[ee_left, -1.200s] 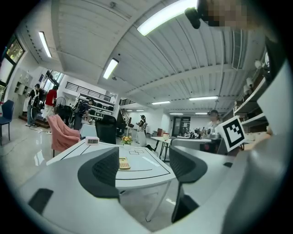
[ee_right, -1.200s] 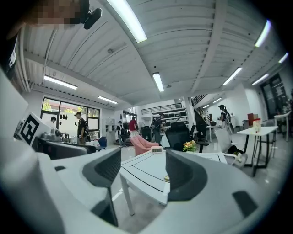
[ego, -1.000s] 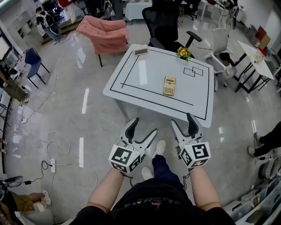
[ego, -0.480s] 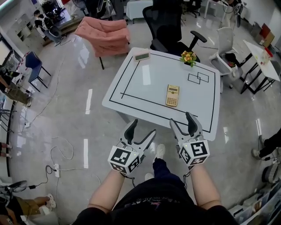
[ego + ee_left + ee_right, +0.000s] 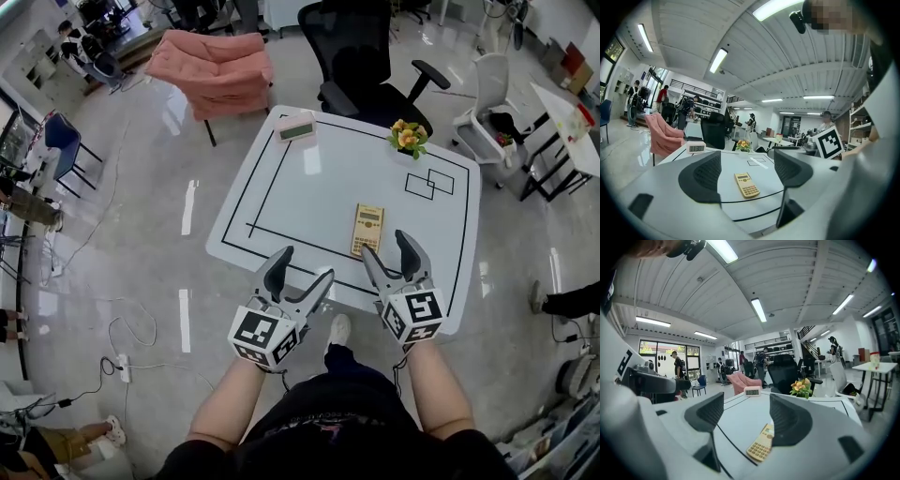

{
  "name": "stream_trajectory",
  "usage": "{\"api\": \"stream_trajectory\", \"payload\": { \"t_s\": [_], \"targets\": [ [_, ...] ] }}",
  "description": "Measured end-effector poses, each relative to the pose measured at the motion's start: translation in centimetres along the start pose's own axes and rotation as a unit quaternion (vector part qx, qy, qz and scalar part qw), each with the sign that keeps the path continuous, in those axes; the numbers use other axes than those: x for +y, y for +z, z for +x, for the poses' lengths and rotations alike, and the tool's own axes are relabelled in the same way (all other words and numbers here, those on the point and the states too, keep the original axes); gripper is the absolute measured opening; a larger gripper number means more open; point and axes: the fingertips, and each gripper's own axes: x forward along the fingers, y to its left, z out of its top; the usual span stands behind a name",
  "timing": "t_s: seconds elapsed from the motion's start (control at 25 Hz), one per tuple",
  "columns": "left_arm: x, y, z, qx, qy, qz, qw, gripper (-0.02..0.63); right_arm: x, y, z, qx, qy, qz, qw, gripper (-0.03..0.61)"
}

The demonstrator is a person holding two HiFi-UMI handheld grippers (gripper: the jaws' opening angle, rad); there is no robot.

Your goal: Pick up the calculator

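A yellow calculator (image 5: pixel 367 230) lies flat on the white table (image 5: pixel 300 187), near its front edge, inside the black outline. It also shows between the jaws in the left gripper view (image 5: pixel 746 184) and partly behind the right jaw in the right gripper view (image 5: pixel 761 445). My right gripper (image 5: pixel 391 253) is open and empty, its fingertips over the table's front edge just short of the calculator. To its left, my left gripper (image 5: pixel 299 270) hangs open and empty at the front edge.
On the table's far side stand a pink digital clock (image 5: pixel 296 127) and a small pot of flowers (image 5: pixel 409 138). Two overlapping rectangles (image 5: pixel 431 182) are drawn at the right. A black office chair (image 5: pixel 361 56) and a pink armchair (image 5: pixel 212 66) stand behind the table.
Both grippers have moved forward from over the floor to the table's front edge, closing on the calculator. Their jaws stay as wide as before.
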Motion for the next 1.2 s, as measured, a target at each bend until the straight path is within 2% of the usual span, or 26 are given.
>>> {"api": "stream_trajectory", "payload": {
  "t_s": [0.32, 0.72, 0.92, 1.2],
  "targets": [
    [2.6, 1.3, 6.2, 0.003, 0.008, 0.000, 1.0000, 0.342, -5.3, 0.4, 4.6, 0.007, -0.004, 0.010, 1.000, 0.290],
    [3.6, 3.2, 10.3, 0.010, -0.007, 0.005, 0.9999, 0.342, -8.2, 0.3, 7.0, 0.013, -0.014, 0.039, 0.999, 0.290],
    [4.1, 3.8, 11.9, 0.015, -0.034, 0.005, 0.9993, 0.342, -8.5, -0.4, 7.7, 0.023, -0.032, 0.049, 0.998, 0.290],
    [5.5, 4.1, 14.0, 0.040, -0.100, 0.011, 0.9941, 0.342, -8.6, -2.1, 9.0, 0.046, -0.088, 0.074, 0.992, 0.290]
  ]
}}
